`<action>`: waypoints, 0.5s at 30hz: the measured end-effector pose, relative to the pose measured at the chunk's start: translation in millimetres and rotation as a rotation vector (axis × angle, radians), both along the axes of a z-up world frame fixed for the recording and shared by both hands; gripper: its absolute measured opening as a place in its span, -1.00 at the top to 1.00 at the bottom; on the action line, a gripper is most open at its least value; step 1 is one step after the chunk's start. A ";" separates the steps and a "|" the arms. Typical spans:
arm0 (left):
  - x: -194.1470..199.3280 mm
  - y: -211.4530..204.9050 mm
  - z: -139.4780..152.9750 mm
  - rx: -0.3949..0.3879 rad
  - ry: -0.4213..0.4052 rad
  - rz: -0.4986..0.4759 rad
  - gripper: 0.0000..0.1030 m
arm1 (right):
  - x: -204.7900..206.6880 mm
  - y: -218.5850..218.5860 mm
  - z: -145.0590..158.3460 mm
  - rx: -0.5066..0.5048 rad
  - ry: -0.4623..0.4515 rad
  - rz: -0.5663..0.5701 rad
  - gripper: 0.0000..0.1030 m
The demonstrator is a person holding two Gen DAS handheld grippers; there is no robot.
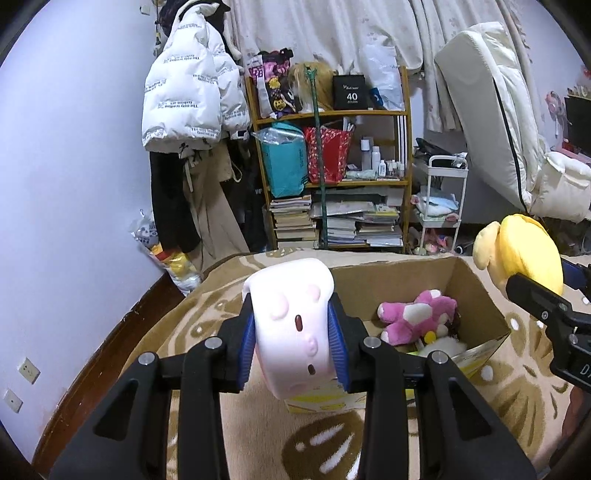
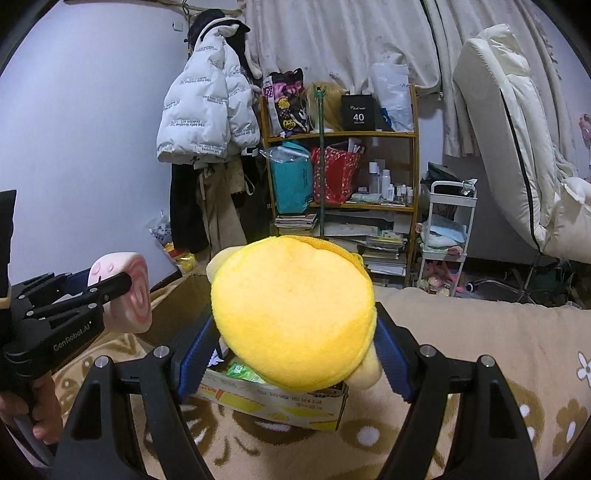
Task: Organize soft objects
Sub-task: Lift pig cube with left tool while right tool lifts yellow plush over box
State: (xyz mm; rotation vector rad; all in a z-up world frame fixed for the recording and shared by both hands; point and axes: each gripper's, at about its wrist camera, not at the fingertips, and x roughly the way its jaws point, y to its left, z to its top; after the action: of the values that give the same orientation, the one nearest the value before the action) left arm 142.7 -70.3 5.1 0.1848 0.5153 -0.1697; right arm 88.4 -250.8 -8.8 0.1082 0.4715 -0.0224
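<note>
The left gripper (image 1: 295, 339) is clenched on a pale pink soft toy (image 1: 291, 317), its blue pads (image 1: 248, 343) pressing into both sides so the toy bulges upward between them; from the right wrist view the same toy shows a pink swirl on its end (image 2: 129, 295). The right gripper (image 2: 295, 350) grasps a round yellow plush (image 2: 295, 314), wide between the blue pads (image 2: 195, 354), with a cream-coloured limb (image 2: 365, 373) poking out beside the right pad. Both toys hang in the air above an open cardboard box (image 1: 476, 291) that sits on a beige blanket (image 1: 258, 424) with brown flower shapes. Inside the box lies a pink and white plush (image 1: 417, 314) against the far corner, with more small soft things under it that are too jumbled to tell apart. A hand (image 2: 40, 413) grips the handle of the left gripper at the lower left edge of the right wrist view. Past the blanket's edge stands a wooden shelf (image 1: 332, 114) crowded with bags, bottles and stacked books, a white puffer jacket (image 1: 188, 92) hangs left of it on the wall, and a white cart (image 1: 443, 195) stands to its right below pale curtains (image 1: 332, 33).
</note>
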 end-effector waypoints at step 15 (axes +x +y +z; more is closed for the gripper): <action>26.3 -10.1 -25.5 -0.011 0.064 -0.017 0.29 | 26.0 -1.5 -24.0 -0.004 0.065 0.023 -0.63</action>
State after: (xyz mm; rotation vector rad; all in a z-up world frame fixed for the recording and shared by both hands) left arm 169.0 -80.4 -20.4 0.1733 0.5766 -0.1951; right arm 114.4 -252.3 -32.8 0.0980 0.5379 -0.0041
